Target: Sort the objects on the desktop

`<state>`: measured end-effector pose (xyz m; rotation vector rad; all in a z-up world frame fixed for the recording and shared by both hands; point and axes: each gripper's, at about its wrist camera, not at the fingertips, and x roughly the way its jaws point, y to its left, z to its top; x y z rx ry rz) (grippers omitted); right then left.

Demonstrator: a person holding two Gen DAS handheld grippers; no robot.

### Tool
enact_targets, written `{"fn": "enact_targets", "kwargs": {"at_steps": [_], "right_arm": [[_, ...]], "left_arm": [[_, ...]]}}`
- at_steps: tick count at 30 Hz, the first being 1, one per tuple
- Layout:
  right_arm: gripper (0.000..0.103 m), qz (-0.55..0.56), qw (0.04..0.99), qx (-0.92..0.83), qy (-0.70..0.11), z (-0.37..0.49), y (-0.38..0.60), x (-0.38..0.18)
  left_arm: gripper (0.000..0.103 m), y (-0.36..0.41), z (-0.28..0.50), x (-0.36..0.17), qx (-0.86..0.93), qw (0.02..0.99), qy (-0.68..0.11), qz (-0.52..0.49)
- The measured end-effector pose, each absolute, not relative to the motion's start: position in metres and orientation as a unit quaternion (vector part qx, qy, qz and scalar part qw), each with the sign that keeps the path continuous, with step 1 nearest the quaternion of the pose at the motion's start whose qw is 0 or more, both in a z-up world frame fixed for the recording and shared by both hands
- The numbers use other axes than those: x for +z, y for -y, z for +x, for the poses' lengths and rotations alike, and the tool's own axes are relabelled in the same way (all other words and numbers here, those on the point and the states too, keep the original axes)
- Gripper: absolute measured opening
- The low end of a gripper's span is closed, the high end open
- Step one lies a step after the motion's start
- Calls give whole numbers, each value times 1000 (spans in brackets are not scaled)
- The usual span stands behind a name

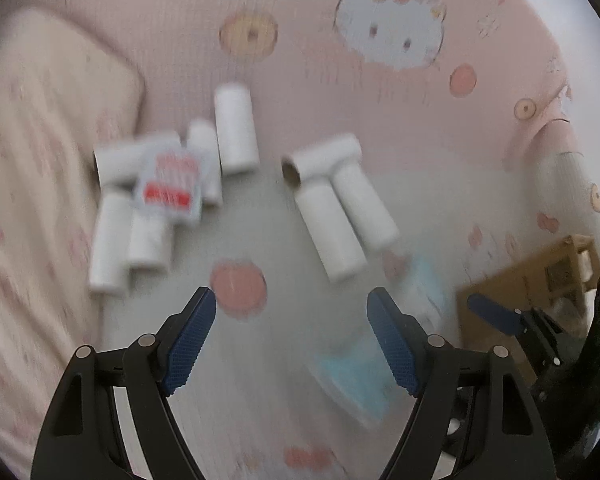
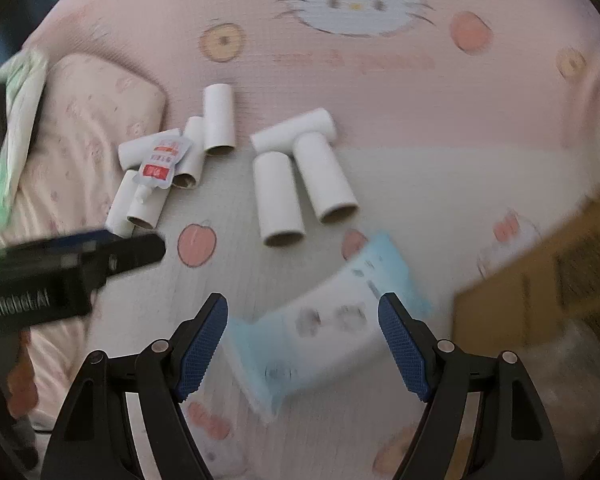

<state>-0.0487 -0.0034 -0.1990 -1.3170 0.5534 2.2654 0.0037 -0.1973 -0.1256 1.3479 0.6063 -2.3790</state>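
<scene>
A: What lies on the pink cartoon-print sheet [image 2: 380, 92]?

B: White cardboard tubes in two clusters. In the right wrist view, a group of three tubes [image 2: 300, 176] sits at the centre of the frame: one lying crosswise on top, two below it with their open ends facing the camera. Left of centre is a looser heap of tubes [image 2: 168, 160], with a small spouted pouch [image 2: 162, 162] bearing red print lying across them.

A: And the blue and white packet?

B: The packet [image 2: 320, 332] lies in the lower middle of the right wrist view, tilted, between the fingers of the right gripper [image 2: 302, 344]. The jaws are spread wide on either side of it and I cannot tell whether they touch it; it is blurred.

A: The other gripper?

B: The left gripper [image 1: 290, 336] is spread wide too, with nothing between its jaws, over the sheet near a peach print. The three tubes [image 1: 336, 208] sit above it, right of centre.

A: Anything else?

B: A brown cardboard box [image 2: 548, 284] at the right edge, and a pale pink pillow [image 2: 88, 128] at the left.
</scene>
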Motion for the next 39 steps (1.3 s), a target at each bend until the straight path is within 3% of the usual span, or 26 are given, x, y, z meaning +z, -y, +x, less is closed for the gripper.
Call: {"fn": "enact_targets", "kwargs": {"at_steps": [5,12,17,23,27,31,39], "right_arm": [[76,-442,233,860,-97,-67,17,-218],[76,-444,230,866,-7,-84,30,-246],[76,-440,218,871,-34,-91,20,-254],[76,-444,221,861,-111,-99,-12,-266],[76,-446,232,848,-167,-105,-32,-277],[76,-432,219,856,-179,-107,-38,-282],[76,-419,192,870,-178,-109,-42,-285]], "left_arm": [[81,202,-7,-139,-858,112,-240,440],[81,215,-20,-175,-844,131,-261,450],[81,235,-18,-194,-827,83,-354,429],[81,262,-27,-239,-750,45,-531,391],[80,274,-37,-261,-711,38,-599,367],[63,274,-49,-270,-697,37,-613,371],[62,257,-77,-269,-714,27,-573,402]]}}
